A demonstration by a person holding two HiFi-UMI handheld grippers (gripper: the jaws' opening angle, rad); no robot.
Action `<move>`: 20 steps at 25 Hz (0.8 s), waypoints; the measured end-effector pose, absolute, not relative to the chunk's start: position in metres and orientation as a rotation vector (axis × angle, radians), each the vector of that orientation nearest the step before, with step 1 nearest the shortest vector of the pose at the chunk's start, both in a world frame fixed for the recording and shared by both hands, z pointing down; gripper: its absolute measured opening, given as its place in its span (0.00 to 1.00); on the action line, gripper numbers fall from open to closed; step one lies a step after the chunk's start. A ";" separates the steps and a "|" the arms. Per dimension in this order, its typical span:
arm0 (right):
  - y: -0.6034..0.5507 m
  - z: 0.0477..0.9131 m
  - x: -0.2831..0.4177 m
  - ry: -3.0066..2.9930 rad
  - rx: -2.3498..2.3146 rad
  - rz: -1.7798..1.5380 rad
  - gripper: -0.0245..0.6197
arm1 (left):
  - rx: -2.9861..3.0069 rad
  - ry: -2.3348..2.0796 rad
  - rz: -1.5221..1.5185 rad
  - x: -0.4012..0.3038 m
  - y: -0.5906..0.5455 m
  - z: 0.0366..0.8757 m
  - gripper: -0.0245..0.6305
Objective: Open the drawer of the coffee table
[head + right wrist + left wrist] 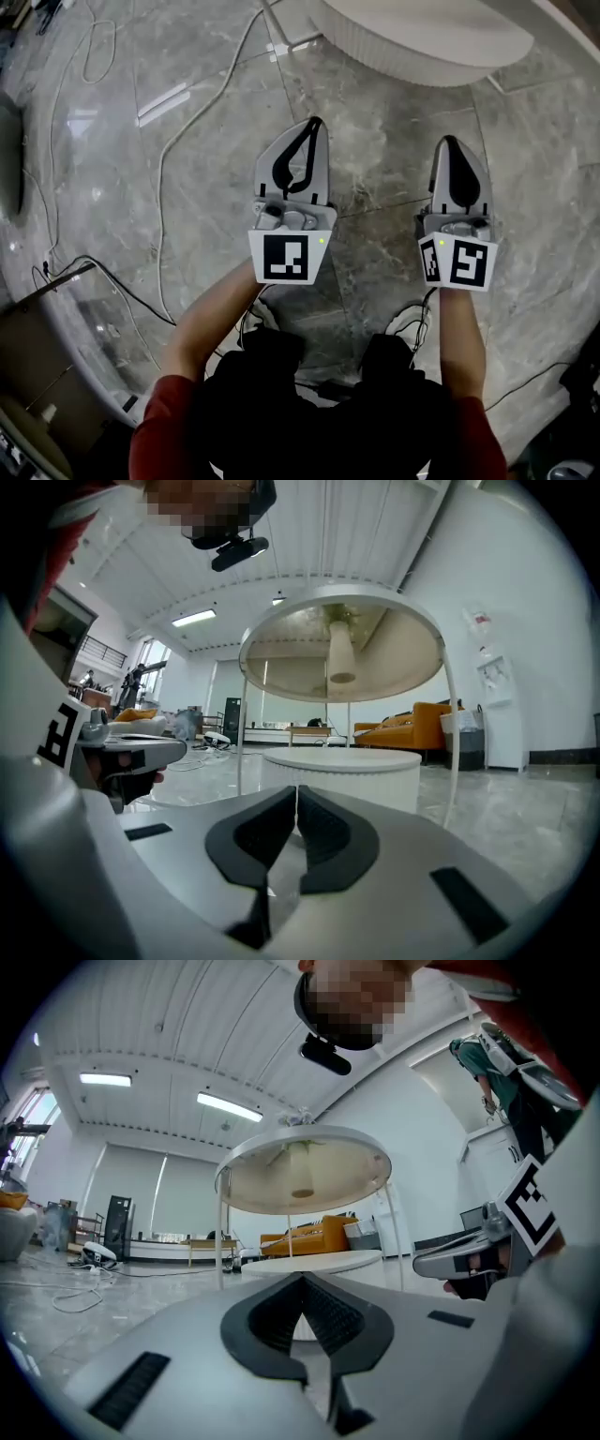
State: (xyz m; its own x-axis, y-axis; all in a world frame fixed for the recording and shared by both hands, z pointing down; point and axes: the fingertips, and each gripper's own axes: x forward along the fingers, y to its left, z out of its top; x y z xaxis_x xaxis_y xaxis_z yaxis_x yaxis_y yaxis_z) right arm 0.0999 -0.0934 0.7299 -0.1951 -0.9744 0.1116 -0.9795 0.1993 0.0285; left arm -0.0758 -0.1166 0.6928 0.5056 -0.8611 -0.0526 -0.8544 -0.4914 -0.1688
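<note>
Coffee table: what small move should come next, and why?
Probably bring the right tool forward to the low ribbed drum of the coffee table, opening the tool on the way. It and the left tool are shut, empty, and short of the table; no drawer handle shows yet.

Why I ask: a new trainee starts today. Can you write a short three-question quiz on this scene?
1. True or false: the right gripper has something between its jaws.
2. What stands ahead of both grippers? A) a round white coffee table B) a fridge C) a sink
3. In one word: what trails over the floor to the left of the left gripper?

Key:
1. False. Its jaws are shut with nothing between them.
2. A.
3. Cables.
</note>
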 end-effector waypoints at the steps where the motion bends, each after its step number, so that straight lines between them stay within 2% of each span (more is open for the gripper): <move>1: -0.095 0.736 0.101 -2.352 1.934 0.120 0.07 | -2.576 1.482 -0.066 -0.075 -0.117 0.696 0.06; 4: -0.104 0.756 0.110 -2.379 1.981 0.325 0.07 | -2.588 1.464 -0.070 -0.068 -0.117 0.700 0.06; 8: -0.120 0.787 0.118 -2.471 2.064 0.757 0.10 | -2.589 1.437 -0.061 -0.061 -0.123 0.700 0.06; 16: -0.171 0.808 0.116 -2.960 1.936 1.597 0.47 | -2.646 1.437 -0.079 -0.056 -0.122 0.707 0.06; 20: -0.188 0.835 0.130 -2.959 2.034 1.849 0.52 | -2.647 1.495 -0.068 -0.066 -0.121 0.713 0.06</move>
State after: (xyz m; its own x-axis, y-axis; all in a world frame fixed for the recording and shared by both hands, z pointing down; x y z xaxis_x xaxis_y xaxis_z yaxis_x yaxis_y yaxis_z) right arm 0.1300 -0.1876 0.8353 -0.2121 -0.9569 -0.1983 -0.2414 0.2479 -0.9382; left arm -0.0661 -0.1206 0.7131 0.5167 -0.8561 -0.0108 -0.8516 -0.5126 -0.1096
